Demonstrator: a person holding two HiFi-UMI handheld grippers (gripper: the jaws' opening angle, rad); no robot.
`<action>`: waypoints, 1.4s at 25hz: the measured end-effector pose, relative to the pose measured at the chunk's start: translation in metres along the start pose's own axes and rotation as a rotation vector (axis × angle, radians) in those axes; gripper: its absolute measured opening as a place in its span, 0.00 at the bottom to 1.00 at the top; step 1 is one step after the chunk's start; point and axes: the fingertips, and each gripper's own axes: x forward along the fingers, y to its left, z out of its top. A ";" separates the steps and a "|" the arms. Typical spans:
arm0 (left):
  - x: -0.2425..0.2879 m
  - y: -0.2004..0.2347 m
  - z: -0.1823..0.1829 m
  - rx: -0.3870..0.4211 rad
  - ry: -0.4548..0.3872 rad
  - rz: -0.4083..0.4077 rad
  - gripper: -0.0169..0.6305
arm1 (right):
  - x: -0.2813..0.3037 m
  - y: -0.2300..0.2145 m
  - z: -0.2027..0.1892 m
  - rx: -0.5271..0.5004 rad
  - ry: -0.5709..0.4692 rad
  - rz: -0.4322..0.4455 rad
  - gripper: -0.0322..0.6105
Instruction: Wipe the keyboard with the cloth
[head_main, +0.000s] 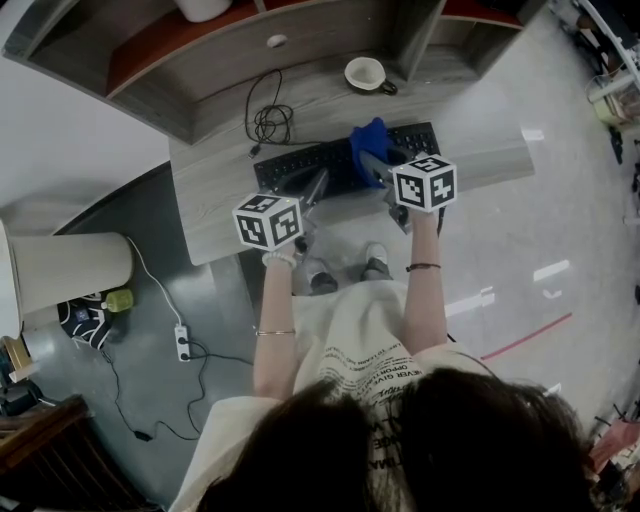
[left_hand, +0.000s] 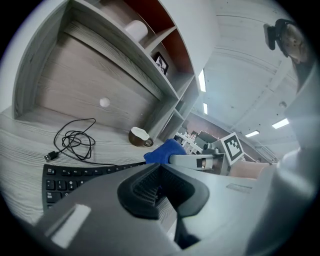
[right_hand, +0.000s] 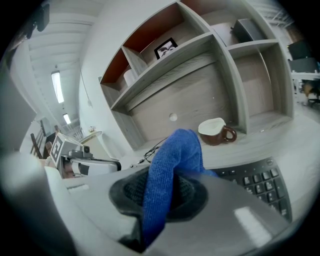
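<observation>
Head view: a grey wood-grain desk (head_main: 215, 195) with shelves behind carries a black keyboard (head_main: 290, 165) lying across its middle. Over the keyboard's left half the left gripper (head_main: 316, 188) has its jaws pressed together with nothing between them. Over the right half, the right gripper (head_main: 374, 166) is clamped on the cloth (head_main: 370, 140), a bright blue, fuzzy piece that bunches up above the jaws and rests on the keys. Behind the keyboard stand a brown cup (head_main: 365, 72) with a white inside and a coiled black cable (head_main: 270, 120).
</observation>
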 end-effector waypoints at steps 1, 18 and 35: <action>-0.001 0.001 -0.001 -0.001 0.001 0.000 0.02 | 0.001 0.001 0.000 0.003 -0.002 0.001 0.13; -0.028 0.015 -0.008 0.009 0.011 0.009 0.02 | 0.017 0.030 -0.008 0.008 -0.018 0.013 0.13; -0.062 0.034 -0.018 0.012 0.010 0.028 0.02 | 0.036 0.060 -0.018 0.009 -0.028 0.012 0.13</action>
